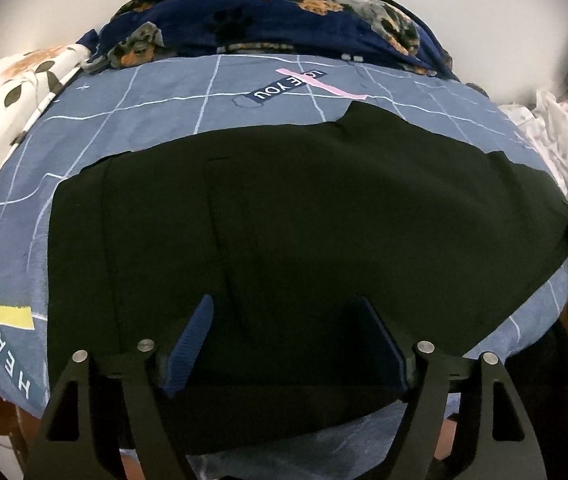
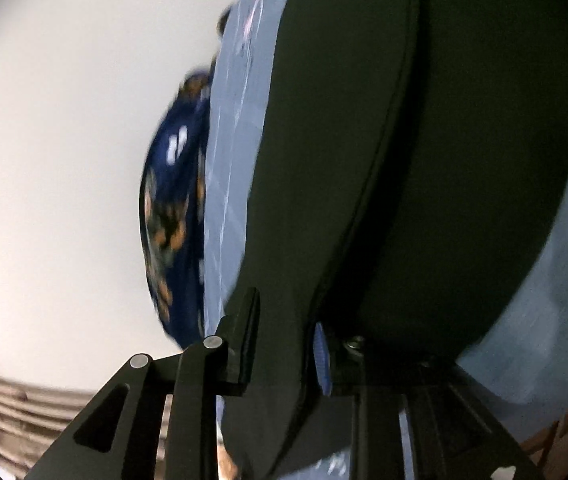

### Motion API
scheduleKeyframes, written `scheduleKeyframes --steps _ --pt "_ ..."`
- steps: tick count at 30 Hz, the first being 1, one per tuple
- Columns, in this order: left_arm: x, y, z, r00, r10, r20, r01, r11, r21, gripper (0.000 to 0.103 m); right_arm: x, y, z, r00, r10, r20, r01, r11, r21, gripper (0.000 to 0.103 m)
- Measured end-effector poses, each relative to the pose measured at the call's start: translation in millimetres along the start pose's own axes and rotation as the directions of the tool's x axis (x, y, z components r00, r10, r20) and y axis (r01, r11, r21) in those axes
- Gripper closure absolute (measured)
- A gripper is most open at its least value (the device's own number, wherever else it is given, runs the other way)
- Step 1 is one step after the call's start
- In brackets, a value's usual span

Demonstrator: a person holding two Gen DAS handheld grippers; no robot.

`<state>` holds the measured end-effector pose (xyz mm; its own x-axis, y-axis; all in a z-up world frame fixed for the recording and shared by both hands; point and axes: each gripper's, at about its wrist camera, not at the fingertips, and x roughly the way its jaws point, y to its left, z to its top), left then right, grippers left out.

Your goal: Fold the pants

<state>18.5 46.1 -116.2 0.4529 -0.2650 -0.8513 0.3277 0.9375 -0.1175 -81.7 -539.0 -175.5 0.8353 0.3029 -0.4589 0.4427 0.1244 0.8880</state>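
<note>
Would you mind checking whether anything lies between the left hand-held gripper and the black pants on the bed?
Nothing visible does. The left hand-held gripper is open directly over the black pants, which lie spread on the blue bedspread. The dog-print blanket sits beyond them, out of the way.

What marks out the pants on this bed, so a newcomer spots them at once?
Start from the blue grid-lined bedsheet that fills the left wrist view. The pants lie spread across its middle, in front of the navy dog-print blanket. They are the only plain black cloth; everything around them is patterned or pale.
</note>
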Motion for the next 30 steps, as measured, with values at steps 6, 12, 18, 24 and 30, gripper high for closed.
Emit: scheduleKeyframes --steps 6,12,18,24,30 --pt "0 2 -1 1.0 -0.02 0.016 0.02 1.0 0.0 0.024 -13 -2 56 0.997 -0.03 0.07 0.032 0.999 -0.021 0.087" --pt "1 -1 -3 1.0 -0.013 0.023 0.012 0.999 0.037 0.023 -29 4 59 0.99 -0.116 0.075 0.124 0.985 -0.12 0.1" --pt "-4 11 -2 0.998 -0.065 0.021 0.066 0.998 -0.006 0.023 -67 -5 54 0.99 -0.114 0.086 0.125 0.984 -0.125 0.1" --pt "-5 15 -2 0.996 -0.085 0.019 0.085 0.996 -0.017 0.023 -72 -36 57 0.993 -0.096 0.075 0.1 0.994 -0.049 0.101" --pt "-3 10 -4 0.998 -0.055 0.015 0.055 0.998 0.037 0.023 -78 -32 55 0.989 -0.105 0.102 0.11 0.993 -0.044 0.101"
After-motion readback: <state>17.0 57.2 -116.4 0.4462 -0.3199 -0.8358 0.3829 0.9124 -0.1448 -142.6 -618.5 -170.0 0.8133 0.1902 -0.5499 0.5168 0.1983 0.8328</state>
